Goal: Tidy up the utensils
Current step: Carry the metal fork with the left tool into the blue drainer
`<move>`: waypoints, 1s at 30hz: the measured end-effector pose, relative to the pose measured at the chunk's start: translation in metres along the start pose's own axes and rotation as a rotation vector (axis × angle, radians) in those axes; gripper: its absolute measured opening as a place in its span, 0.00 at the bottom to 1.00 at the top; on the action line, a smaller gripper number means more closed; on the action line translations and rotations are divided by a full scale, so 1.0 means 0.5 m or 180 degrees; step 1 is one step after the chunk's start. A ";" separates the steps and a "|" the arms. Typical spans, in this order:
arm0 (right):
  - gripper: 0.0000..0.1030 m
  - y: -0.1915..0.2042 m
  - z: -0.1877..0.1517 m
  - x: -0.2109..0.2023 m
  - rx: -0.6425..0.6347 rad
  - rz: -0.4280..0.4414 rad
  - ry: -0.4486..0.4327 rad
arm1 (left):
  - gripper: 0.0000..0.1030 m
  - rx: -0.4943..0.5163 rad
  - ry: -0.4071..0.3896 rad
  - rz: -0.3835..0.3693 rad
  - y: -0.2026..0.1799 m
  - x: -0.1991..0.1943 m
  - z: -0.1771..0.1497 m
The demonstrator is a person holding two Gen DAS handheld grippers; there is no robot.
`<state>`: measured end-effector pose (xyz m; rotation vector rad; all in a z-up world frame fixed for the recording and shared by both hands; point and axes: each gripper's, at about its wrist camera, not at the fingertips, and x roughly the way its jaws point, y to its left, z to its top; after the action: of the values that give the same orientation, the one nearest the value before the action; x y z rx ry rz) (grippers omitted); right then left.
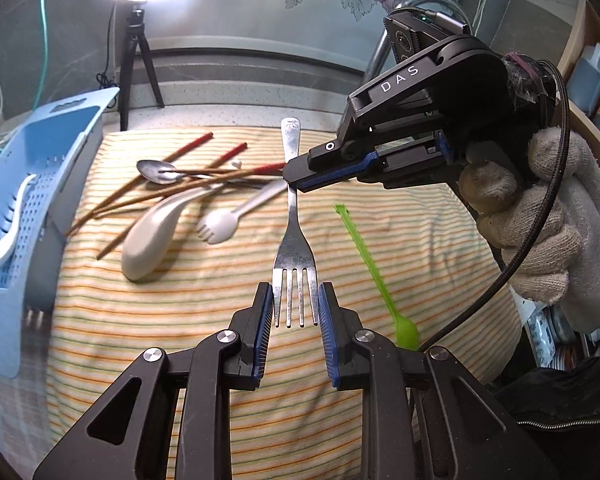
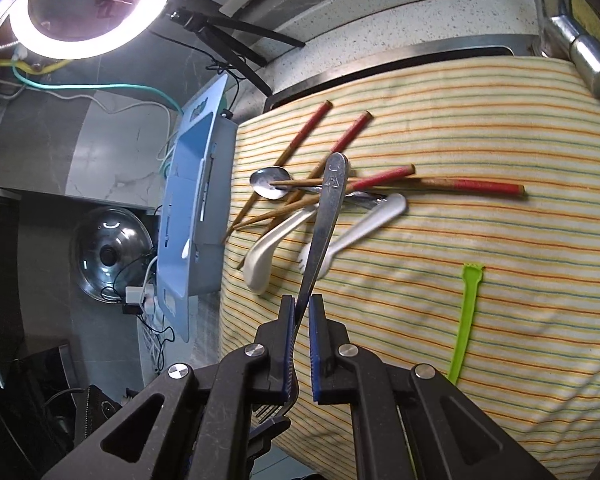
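Both grippers grasped the metal fork (image 1: 295, 236) above the striped cloth (image 1: 420, 248), left gripper (image 1: 295, 306) clamping the tines, right gripper (image 2: 299, 332) pinching the handle, so transfer to the blue basket (image 1: 28, 200) probably required releasing one end first.

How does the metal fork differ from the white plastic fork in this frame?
The metal fork is shiny steel and held off the cloth by the left gripper and right gripper; the white plastic fork is matte and lies on the striped cloth, untouched. The metal fork looks longer. Both have four tines.
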<state>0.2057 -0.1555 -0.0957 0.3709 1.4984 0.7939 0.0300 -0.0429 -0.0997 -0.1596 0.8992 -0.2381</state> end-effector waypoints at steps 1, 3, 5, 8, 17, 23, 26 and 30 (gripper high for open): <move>0.06 0.008 0.004 0.002 -0.0013 0.0006 -0.0003 | 0.21 0.0000 -0.0012 0.0013 0.004 -0.002 0.002; 0.06 0.024 0.011 0.006 -0.0045 0.0020 -0.0005 | 0.21 -0.0008 -0.0038 0.0035 0.014 -0.010 0.006; 0.06 0.046 0.020 0.014 -0.0083 0.0042 -0.0005 | 0.21 -0.0021 -0.0067 0.0063 0.028 -0.019 0.011; 0.06 0.080 0.034 0.030 -0.0150 0.0072 0.0002 | 0.21 -0.0044 -0.0112 0.0119 0.058 -0.036 0.019; 0.06 0.193 0.085 0.115 -0.0349 0.0146 0.0065 | 0.21 -0.0113 -0.0200 0.0278 0.170 -0.082 0.040; 0.05 0.256 0.114 0.183 -0.0432 0.0160 0.0117 | 0.21 -0.0175 -0.0221 0.0369 0.248 -0.093 0.046; 0.05 0.285 0.127 0.222 -0.0467 0.0152 0.0160 | 0.21 -0.0215 -0.0221 0.0407 0.288 -0.095 0.049; 0.05 0.308 0.142 0.268 -0.0498 0.0139 0.0221 | 0.21 -0.0246 -0.0182 0.0459 0.331 -0.090 0.048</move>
<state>0.2231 0.0596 -0.0855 0.2618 1.4855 0.9605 0.0448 0.1296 -0.0900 -0.1715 0.8594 -0.0646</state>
